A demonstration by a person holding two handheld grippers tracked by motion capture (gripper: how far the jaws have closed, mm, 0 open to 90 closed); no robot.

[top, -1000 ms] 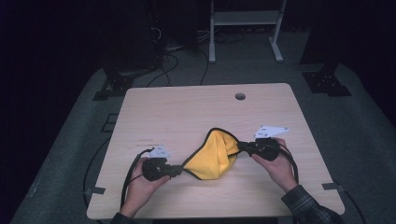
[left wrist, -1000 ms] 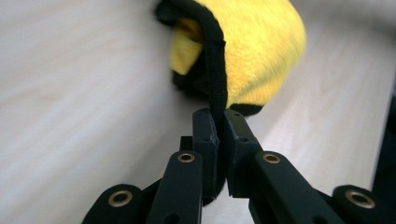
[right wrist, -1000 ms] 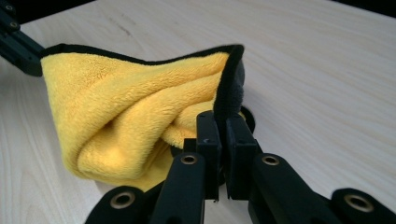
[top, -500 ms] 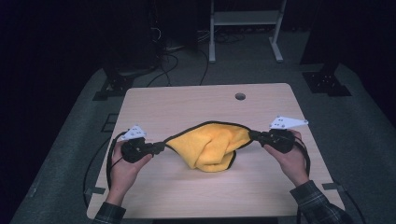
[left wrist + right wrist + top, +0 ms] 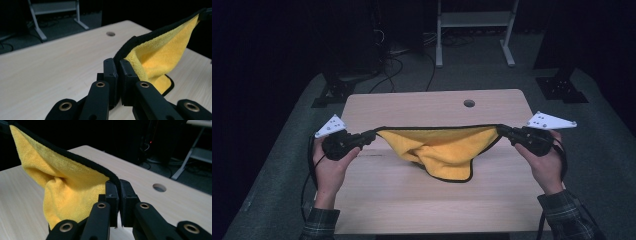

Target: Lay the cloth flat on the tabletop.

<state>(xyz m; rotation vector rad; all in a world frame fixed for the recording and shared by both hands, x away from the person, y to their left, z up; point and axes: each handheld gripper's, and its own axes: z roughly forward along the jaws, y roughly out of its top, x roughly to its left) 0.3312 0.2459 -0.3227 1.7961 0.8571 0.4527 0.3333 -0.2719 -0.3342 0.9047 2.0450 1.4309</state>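
1. Left claw [image 5: 371, 137] clamps the cloth's [image 5: 442, 150] black-edged corner; cloth stretches away to its right, over the table [image 5: 422, 105].
2. Cloth: soft, light, limp; sags between the claws, lowest fold near or on the table, contact unclear. Best gripped at the hemmed corners.
3. Right claw [image 5: 504, 131] pinches the opposite corner, cloth to its left.
4. Pinched corner tips hidden inside jaws.

Left gripper [image 5: 371, 138] and right gripper [image 5: 503, 131]: matte black bodies, brass-coloured pivot rivets on the linkages, grey three-cornered top plates with small holes, trailing black cables. Sleeves [image 5: 319, 224]: dark plaid, buttoned cuffs.
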